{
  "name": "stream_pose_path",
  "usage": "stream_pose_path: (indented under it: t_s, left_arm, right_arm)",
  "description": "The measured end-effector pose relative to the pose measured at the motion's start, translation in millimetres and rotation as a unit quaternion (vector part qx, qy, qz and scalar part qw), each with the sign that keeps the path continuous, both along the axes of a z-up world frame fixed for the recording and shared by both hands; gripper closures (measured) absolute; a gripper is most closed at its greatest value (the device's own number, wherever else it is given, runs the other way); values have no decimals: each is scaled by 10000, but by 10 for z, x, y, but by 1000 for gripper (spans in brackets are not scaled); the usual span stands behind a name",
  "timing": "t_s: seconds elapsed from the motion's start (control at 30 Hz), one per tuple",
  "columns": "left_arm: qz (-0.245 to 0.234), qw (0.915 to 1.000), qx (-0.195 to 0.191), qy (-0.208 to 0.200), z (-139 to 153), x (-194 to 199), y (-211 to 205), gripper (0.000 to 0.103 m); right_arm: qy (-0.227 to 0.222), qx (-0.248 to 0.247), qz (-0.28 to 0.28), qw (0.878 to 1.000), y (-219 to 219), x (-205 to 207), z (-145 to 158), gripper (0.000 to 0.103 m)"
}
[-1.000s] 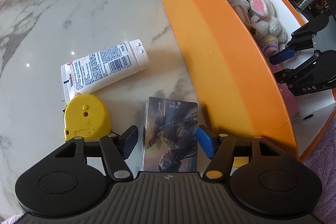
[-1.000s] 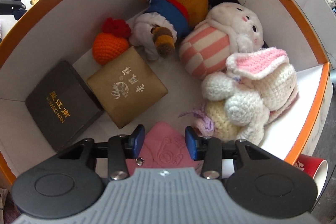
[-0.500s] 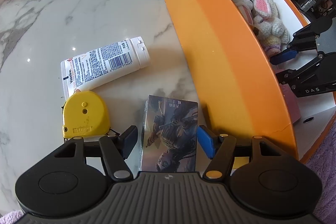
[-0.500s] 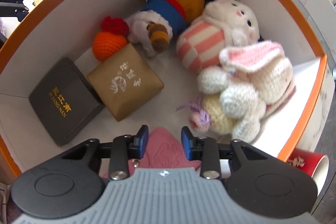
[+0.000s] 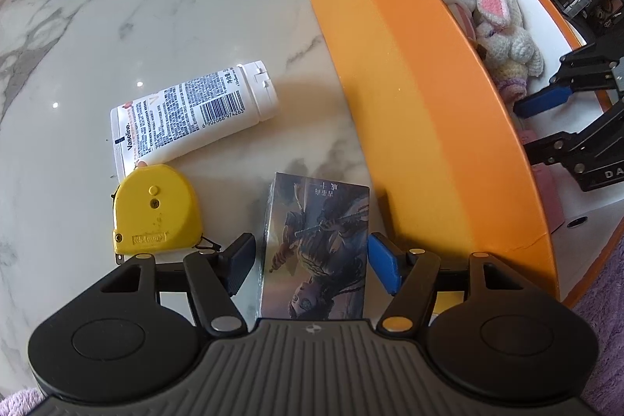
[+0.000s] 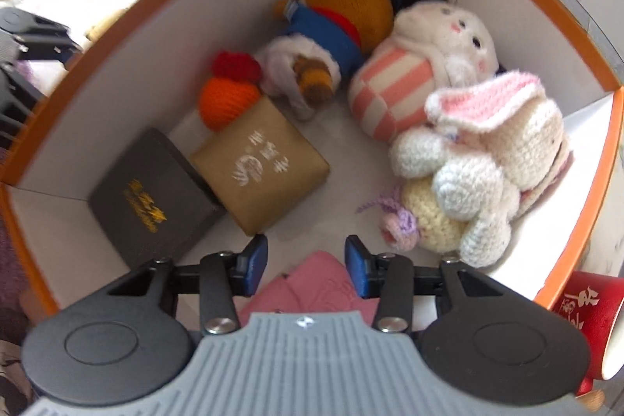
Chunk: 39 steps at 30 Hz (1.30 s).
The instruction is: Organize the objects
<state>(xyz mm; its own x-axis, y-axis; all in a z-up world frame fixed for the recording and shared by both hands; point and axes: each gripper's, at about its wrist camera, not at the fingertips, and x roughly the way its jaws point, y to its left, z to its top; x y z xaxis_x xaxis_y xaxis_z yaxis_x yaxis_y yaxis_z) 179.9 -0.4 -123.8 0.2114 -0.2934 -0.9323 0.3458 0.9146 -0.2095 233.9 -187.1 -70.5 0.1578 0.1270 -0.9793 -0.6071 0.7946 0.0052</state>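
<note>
An illustrated card box [image 5: 316, 244] lies on the marble table between the pads of my left gripper [image 5: 310, 264]. The jaws stand open, with a small gap on each side of the box. My right gripper [image 6: 306, 260] points down into the orange storage box [image 6: 117, 45], seen also from outside as the orange storage box [image 5: 429, 104]. Its jaws are opening over a pink embossed item [image 6: 312, 283] on the box floor, and the pads do not press on it. From the left wrist view my right gripper [image 5: 540, 125] shows inside the box.
Inside the box lie a black case [image 6: 152, 197], a brown case [image 6: 261, 166], an orange crocheted fruit [image 6: 226, 100] and three plush toys, one a crocheted bunny [image 6: 487, 158]. On the table: a Vaseline tube [image 5: 191, 112], a yellow tape measure [image 5: 156, 209]. A red cup [image 6: 585, 310] stands outside.
My right gripper's jaws have spread wider over the pink item and the gripper has lifted a little. The left gripper still straddles the card box as before.
</note>
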Motion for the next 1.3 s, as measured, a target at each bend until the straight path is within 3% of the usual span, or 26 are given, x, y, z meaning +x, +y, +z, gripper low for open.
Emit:
stream_pose_path:
  t_s: [0.07, 0.1, 0.33, 0.43, 0.57, 0.67, 0.83, 0.93, 1.07, 1.3]
  left_arm:
    - [-10, 10000, 43, -10, -4, -2, -20, 27]
    - [-16, 10000, 61, -21, -4, -5, -28, 27]
    - [15, 10000, 39, 7, -15, 2, -22, 28]
    - [28, 10000, 23, 17, -23, 14, -13, 28]
    - [28, 10000, 13, 8, -33, 29, -14, 28]
    - [24, 10000, 16, 1, -36, 33, -13, 28]
    - [42, 10000, 32, -13, -38, 46, -9, 28]
    - [53, 10000, 43, -17, -39, 53, -3, 28]
    - [77, 10000, 18, -23, -38, 61, 13, 28]
    - [71, 9999, -37, -78, -44, 34, 10, 31]
  right_arm:
    - [-171, 69, 187, 9997, 57, 1, 101, 34]
    - [-204, 82, 305, 9993, 89, 10, 131, 32]
    - [-182, 83, 896, 9958, 300, 118, 54, 31]
    - [-124, 148, 912, 9956, 313, 180, -34, 32]
    - [-41, 457, 718, 9964, 267, 248, -39, 39]
    - [33, 528, 459, 9975, 247, 308, 6, 40]
    - [423, 780, -510, 9948, 139, 551, 172, 40]
    - [839, 1044, -1157, 9842, 15, 640, 207, 40]
    - [1308, 1102, -1782, 9690, -139, 398, 72, 40]
    - [1724, 614, -2143, 9595, -274, 412, -32, 40]
